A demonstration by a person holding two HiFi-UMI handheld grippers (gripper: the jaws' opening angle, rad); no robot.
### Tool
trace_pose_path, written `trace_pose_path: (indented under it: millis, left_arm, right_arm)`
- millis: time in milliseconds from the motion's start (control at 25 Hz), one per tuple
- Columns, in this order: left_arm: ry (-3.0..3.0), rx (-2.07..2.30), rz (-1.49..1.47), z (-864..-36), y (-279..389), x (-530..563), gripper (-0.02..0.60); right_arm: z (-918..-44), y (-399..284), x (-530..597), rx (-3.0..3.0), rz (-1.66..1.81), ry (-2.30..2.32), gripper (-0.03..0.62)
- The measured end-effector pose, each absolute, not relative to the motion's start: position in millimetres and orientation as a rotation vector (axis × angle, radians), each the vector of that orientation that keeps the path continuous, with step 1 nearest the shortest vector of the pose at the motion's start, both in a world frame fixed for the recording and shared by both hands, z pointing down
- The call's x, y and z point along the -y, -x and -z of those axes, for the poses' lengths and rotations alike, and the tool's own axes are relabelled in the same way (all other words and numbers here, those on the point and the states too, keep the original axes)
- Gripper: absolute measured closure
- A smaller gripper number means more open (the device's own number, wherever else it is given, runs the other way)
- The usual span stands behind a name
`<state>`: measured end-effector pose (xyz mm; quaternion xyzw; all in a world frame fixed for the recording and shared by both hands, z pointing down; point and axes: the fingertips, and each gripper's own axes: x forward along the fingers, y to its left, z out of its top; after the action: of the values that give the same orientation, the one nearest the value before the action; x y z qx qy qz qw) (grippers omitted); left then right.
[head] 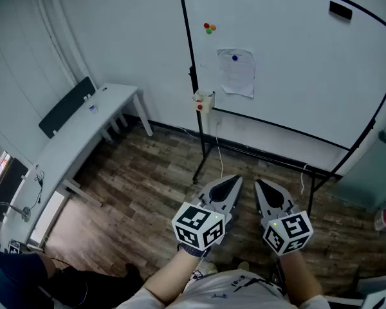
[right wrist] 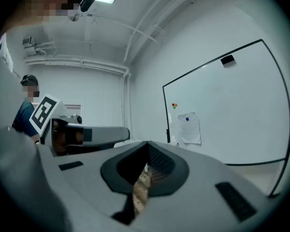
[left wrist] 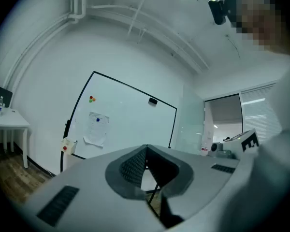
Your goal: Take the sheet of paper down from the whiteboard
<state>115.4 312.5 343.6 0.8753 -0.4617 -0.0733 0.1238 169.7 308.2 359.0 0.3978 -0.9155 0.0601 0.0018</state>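
the whiteboard point(head: 289, 63) stands well ahead of me, with the sheet of paper point(head: 237, 73) pinned on its left part by a blue magnet point(head: 235, 58). the sheet looks light, limp and easy to tear, so i'd pinch a free lower corner. my left gripper point(head: 230, 184) and right gripper point(head: 260, 185) are both pressed together, empty.

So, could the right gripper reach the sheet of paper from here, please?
Probably not yet: the right gripper, shut, is well short of the sheet of paper, though nothing blocks it.
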Motion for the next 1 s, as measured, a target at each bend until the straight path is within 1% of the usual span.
trace_pose_path:
  millis: [280,520,800,1000]
  left_arm:
    - [-2.554,1.341,0.212,-346.0,-106.6,-314.2,0.571]
    - [-2.538,1.359,0.213,-348.5,-94.2,-311.1,0.569]
    - [-2.49,1.444,0.217,-349.9,-45.2,-307.1,0.569]
    - [-2.45,1.497,0.212,-363.3,-10.9,-306.9,0.569]
  right_arm:
    - [-357.1,-159.8,-308.6,2.874,-0.18,-1.261,0.583]
    - [-345.8,-153.0,-311.0,2.934,-0.24,-1.241,0.583]
    - [-340.9,-138.1,-305.4,2.94,-0.284,-1.263,0.583]
    - [-356.2,-125.3,-303.7,2.936,-0.334,-1.279,0.583]
